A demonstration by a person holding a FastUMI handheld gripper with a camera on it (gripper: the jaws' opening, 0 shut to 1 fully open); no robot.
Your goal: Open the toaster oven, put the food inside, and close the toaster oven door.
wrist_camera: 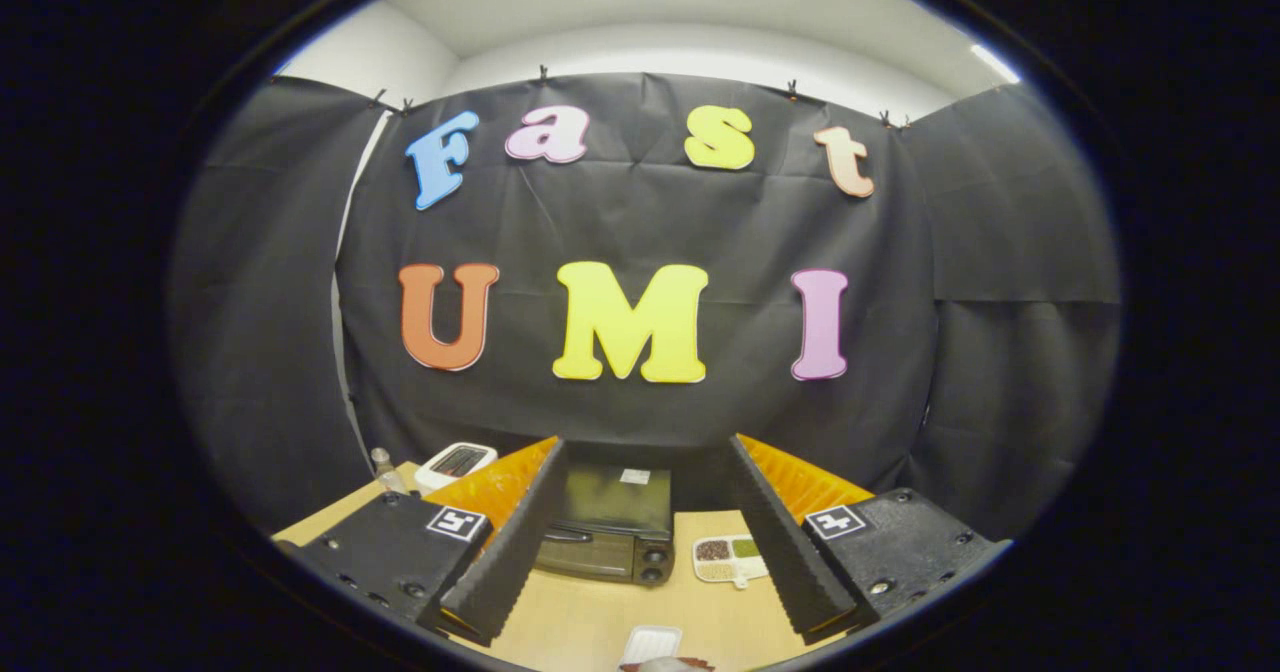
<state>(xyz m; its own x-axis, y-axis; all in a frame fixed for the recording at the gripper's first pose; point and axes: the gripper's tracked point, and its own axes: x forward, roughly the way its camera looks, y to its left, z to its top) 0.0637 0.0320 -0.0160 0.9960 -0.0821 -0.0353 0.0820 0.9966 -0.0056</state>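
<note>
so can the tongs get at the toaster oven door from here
Probably yes: the tongs are open, and the closed toaster oven sits just ahead between the fingers with bare table before it. The compartment tray sits off to its side.

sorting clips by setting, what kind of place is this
Likely a staged recording booth, not a real kitchen: black cloth wall behind a wooden table with a closed toaster oven beyond the gripper, jaws open.

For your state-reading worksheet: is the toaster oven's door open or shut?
Shut. The door stands flush against the oven front, handle on top. The gripper fingers are spread, holding nothing.
</note>
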